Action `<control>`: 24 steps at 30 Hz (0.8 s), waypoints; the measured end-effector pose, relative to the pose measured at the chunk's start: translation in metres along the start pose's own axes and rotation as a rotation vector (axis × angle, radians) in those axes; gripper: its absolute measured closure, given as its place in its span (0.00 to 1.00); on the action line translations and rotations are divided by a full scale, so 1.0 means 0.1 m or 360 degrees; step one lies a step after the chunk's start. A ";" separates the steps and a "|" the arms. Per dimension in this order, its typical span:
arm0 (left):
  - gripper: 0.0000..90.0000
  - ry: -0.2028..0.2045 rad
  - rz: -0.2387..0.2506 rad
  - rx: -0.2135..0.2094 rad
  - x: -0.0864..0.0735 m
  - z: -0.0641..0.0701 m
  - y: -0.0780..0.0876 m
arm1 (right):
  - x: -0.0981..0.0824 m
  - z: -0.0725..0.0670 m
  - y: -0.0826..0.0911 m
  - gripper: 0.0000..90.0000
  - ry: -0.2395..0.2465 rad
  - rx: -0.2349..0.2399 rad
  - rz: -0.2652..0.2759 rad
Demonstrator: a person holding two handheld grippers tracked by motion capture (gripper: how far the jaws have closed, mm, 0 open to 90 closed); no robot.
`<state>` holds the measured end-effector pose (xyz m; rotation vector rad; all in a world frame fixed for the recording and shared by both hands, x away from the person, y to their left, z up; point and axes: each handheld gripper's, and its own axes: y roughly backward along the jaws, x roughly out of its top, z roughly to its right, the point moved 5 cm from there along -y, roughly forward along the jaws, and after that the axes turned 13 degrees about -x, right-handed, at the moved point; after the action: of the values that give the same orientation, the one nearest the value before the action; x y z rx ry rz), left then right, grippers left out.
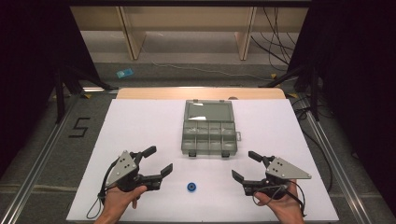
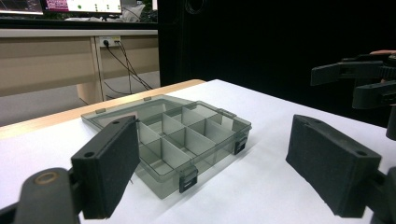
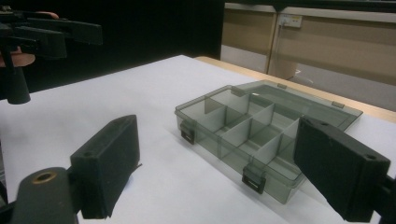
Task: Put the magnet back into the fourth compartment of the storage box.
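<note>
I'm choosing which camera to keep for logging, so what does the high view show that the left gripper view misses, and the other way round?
The high view alone gives the small blue ring on the table between both hands, the floor with its "5" mark, and the left gripper from outside. The left gripper view alone gives a wall socket and screens. Both show the open, empty compartment box, the white table and the open right gripper.

The small blue thing between the two grippers is too tiny to tell what it is. In the left gripper view, the other gripper is cut off by the picture's right edge
</note>
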<state>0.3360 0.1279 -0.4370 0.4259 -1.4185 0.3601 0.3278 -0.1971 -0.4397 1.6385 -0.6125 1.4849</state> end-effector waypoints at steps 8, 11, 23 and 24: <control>0.18 -0.0001 -0.0011 0.0009 0.00 0.00 0.01 | 0.00 0.00 0.01 0.18 0.0034 0.0001 -0.0025; 0.18 -0.0001 0.0000 0.0000 0.00 0.00 0.00 | 0.01 -0.01 0.01 0.18 0.0038 0.0006 -0.0026; 0.18 -0.0001 -0.0022 0.0014 -0.01 0.00 0.00 | 0.03 -0.11 -0.06 0.18 0.0118 0.0055 -0.0081; 0.18 0.0000 -0.0021 0.0015 -0.01 0.00 0.00 | 0.03 -0.11 -0.06 0.18 0.0118 0.0055 -0.0081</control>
<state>0.3362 0.1277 -0.4379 0.4426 -1.4139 0.3561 0.3270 -0.1836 -0.4387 1.6057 -0.5029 1.5196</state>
